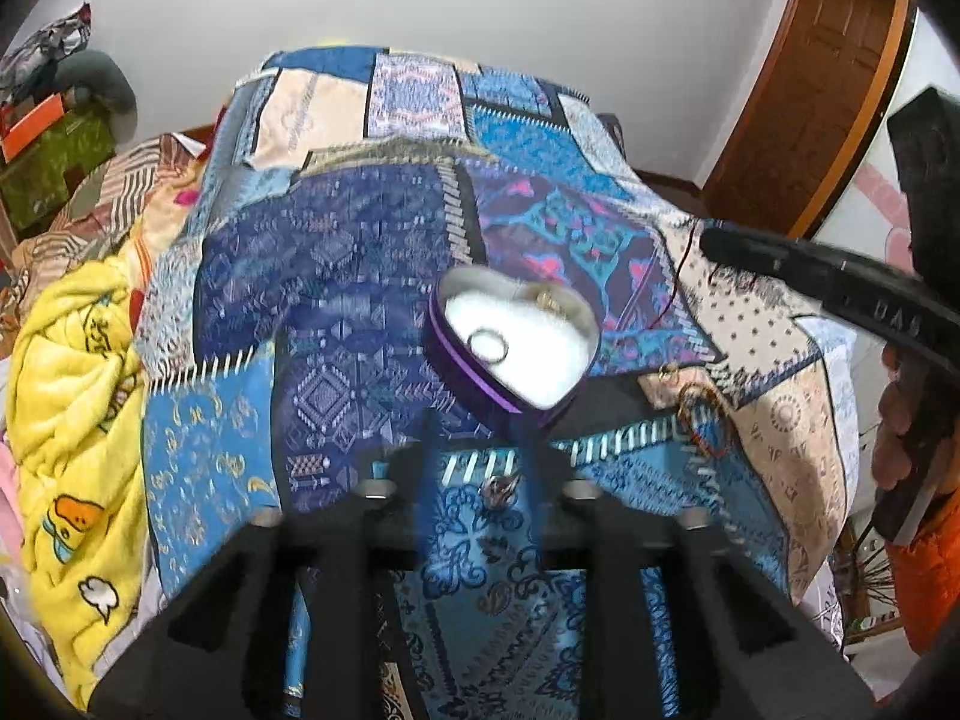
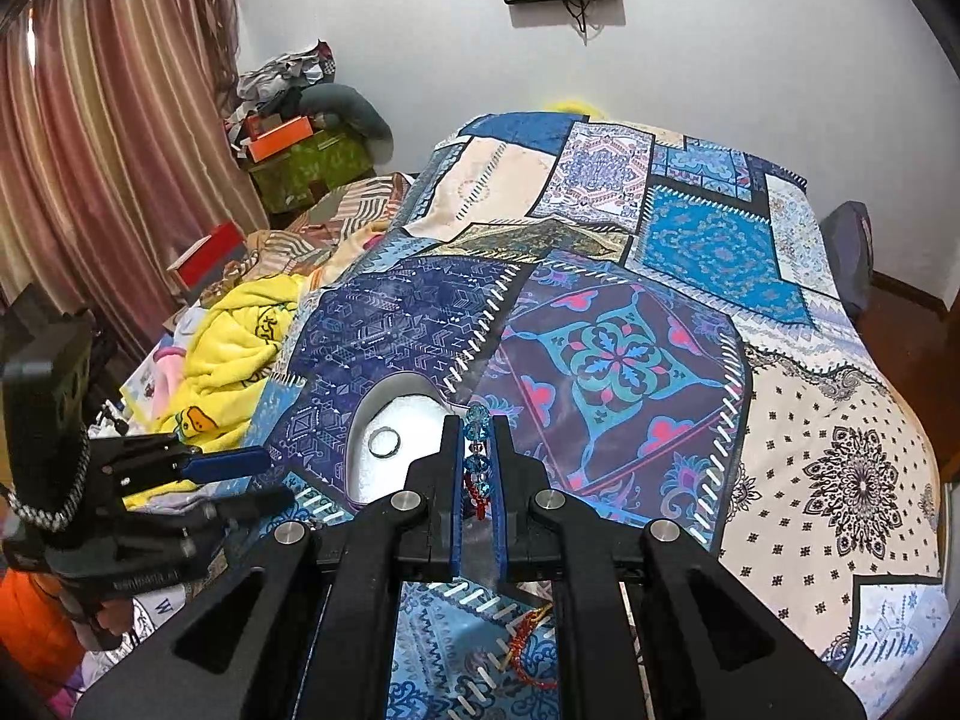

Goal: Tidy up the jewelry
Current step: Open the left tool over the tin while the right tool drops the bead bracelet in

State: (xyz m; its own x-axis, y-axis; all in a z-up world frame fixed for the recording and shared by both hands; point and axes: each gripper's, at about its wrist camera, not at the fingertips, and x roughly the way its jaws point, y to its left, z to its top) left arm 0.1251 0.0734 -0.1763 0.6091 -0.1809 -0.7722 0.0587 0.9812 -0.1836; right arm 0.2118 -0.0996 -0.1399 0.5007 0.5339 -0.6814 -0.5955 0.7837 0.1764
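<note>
A purple heart-shaped box with a white lining lies open on the patchwork bedspread. A silver ring and a small gold piece lie inside it. My left gripper is open just before the box, with a small silver trinket on the cloth between its fingers. My right gripper is shut on a blue and red beaded piece, right beside the box. The ring shows there too. A red beaded bracelet lies on the cloth below the right gripper, and also shows in the left wrist view.
The blue patchwork bedspread covers the bed. A yellow blanket is heaped at the left edge. A wooden door stands at the right. Cluttered boxes and a curtain are at the far left. My left gripper shows left of the box.
</note>
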